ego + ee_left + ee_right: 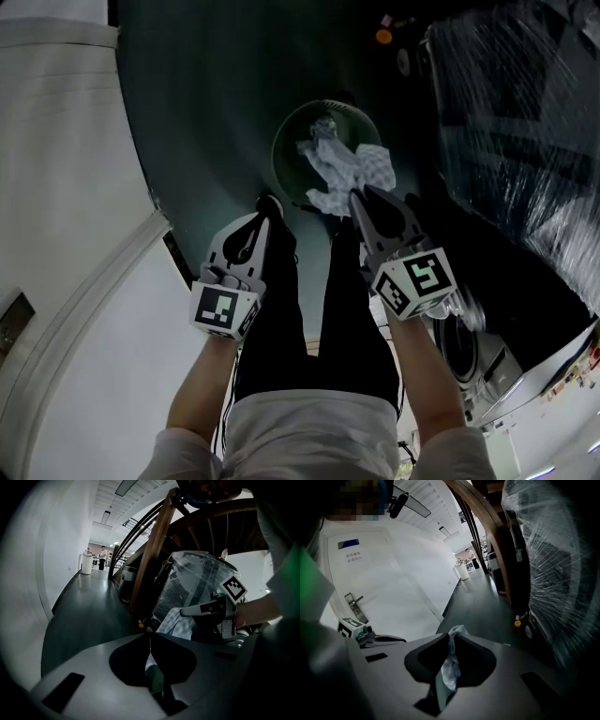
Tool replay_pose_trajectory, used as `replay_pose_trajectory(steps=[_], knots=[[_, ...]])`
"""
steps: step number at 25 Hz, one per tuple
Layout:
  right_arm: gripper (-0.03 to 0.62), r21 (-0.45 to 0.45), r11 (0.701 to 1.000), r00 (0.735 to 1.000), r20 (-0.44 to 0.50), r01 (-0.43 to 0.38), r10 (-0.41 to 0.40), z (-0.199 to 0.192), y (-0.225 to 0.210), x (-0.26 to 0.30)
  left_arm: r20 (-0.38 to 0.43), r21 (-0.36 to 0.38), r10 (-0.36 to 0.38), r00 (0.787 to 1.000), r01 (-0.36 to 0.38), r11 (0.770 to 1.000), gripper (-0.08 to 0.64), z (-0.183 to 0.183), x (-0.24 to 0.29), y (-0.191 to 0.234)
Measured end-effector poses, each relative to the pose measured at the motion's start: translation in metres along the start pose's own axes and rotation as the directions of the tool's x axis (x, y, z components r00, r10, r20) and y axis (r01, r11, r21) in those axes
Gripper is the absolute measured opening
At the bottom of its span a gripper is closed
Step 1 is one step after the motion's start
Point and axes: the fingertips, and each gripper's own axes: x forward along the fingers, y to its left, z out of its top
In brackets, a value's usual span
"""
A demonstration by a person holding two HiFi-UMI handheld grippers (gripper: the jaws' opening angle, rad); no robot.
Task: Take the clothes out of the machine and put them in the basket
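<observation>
Clamping the cloth tight in the right gripper, dangling it just above the basket on the floor, with the left gripper alongside, jaws together, seemingly on nothing. Looks like the drop-off step. Next up, probably: lowering into the basket, then spreading the right jaws to let go.

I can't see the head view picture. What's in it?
The right gripper pinches a pale checked cloth over a round basket on the dark floor. The left gripper hangs beside it with its jaws together.
</observation>
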Motion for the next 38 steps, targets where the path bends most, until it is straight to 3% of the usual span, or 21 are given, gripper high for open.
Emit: replay_pose_trajectory(steps=[13,17,28,30,32,33,38], knots=[[0.052,-0.063,0.998,0.985,-0.168,0.019,-0.029,-0.077,-0.039,0.065,-0.053,-0.046,0.030,0.998,-0.033,0.998,0.021,-0.062,0.051,0.033],[0.054,-0.105,0.994,0.973,-0.229,0.013,-0.037,-0.105,-0.052,0.089,-0.079,-0.015,0.027,0.997,-0.028,0.999,0.021,-0.075,0.068,0.038],[0.057,-0.272,0.962,0.884,-0.457,-0.035,-0.098,-0.177,-0.073,0.126,-0.124,-0.032,0.021,0.992,-0.026,0.999,0.021,-0.101,0.099,0.052],[0.097,-0.283,0.959,0.872,-0.475,-0.027,-0.116,-0.186,-0.078,0.128,-0.132,-0.039,0.024,0.991,-0.029,0.999,0.021,-0.104,0.101,0.054],[0.213,-0.273,0.962,0.865,-0.485,-0.009,-0.130,-0.187,-0.078,0.129,-0.140,-0.045,0.023,0.990,-0.030,0.999,0.021,-0.105,0.102,0.055],[0.242,-0.273,0.962,0.864,-0.485,-0.001,-0.137,-0.187,-0.078,0.129,-0.144,-0.046,0.023,0.989,-0.030,0.998,0.021,-0.106,0.102,0.055],[0.244,-0.265,0.964,0.863,-0.484,0.011,-0.142,-0.189,-0.073,0.129,-0.156,-0.042,0.021,0.988,-0.028,0.999,0.021,-0.112,0.099,0.052]])
